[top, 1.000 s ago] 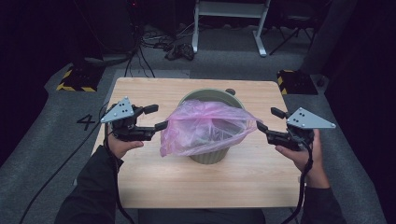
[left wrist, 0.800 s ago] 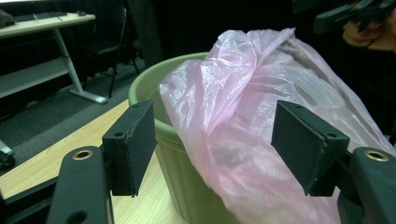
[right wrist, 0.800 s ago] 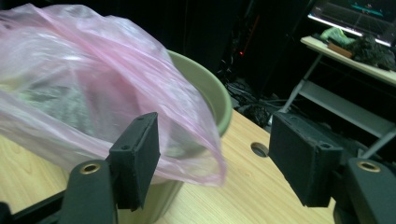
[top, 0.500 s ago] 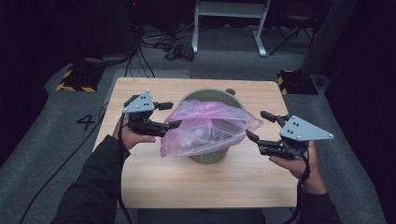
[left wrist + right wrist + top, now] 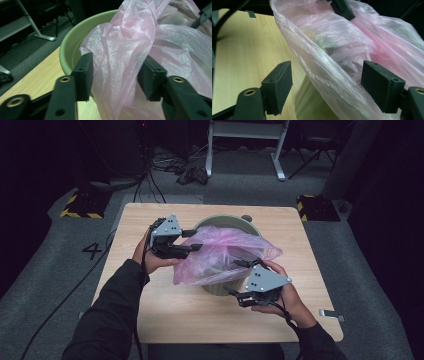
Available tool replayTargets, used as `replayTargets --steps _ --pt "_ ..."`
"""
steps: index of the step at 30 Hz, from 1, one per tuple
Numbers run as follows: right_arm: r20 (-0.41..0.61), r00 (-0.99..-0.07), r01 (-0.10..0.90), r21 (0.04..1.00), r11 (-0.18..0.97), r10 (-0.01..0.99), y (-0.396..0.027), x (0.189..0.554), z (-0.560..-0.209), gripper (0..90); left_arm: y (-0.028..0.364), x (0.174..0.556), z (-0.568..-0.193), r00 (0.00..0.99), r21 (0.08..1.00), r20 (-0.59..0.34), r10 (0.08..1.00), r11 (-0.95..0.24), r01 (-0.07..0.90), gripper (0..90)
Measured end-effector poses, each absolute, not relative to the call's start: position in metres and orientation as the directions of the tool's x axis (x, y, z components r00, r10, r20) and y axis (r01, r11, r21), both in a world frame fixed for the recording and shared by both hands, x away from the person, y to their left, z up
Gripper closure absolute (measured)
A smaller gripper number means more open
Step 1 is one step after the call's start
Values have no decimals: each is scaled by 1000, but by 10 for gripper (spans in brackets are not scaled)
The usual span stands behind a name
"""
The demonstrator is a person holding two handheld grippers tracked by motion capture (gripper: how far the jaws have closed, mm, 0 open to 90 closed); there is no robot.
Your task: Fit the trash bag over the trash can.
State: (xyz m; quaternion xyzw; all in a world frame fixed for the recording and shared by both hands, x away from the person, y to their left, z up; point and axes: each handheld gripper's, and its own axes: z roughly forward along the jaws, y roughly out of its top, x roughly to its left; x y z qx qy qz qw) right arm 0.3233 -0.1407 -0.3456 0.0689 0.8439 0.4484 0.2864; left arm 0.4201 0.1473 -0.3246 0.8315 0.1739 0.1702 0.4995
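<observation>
Left tool (image 5: pixel 115 75) had just been closing around the pink bag (image 5: pixel 225 255).
Its pads stood apart from the film; right tool (image 5: pixel 327 87) gaped wide beside the green bin (image 5: pixel 220 222).

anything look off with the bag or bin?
Yes: the pink bag isn't seated. It sits bunched on top of the green bin, its near side spilling outside down toward the table, the far rim bare. Left gripper jaws have just been closing around a fold; right gripper open around the bag's edge.
</observation>
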Motion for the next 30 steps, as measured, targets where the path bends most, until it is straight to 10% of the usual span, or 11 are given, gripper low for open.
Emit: replayTargets --steps 6,15,30 --pt "-491 -777 -160 758 632 393 -137 330 -353 590 146 420 -322 876 896 130 464 -434 97 682" --pt "-475 -795 -191 787 587 378 -152 322 -351 524 156 428 -317 851 921 92 517 -369 125 751" --pt "-469 -810 -225 803 552 352 -169 307 -343 888 157 435 -317 821 917 123 557 -381 120 837"
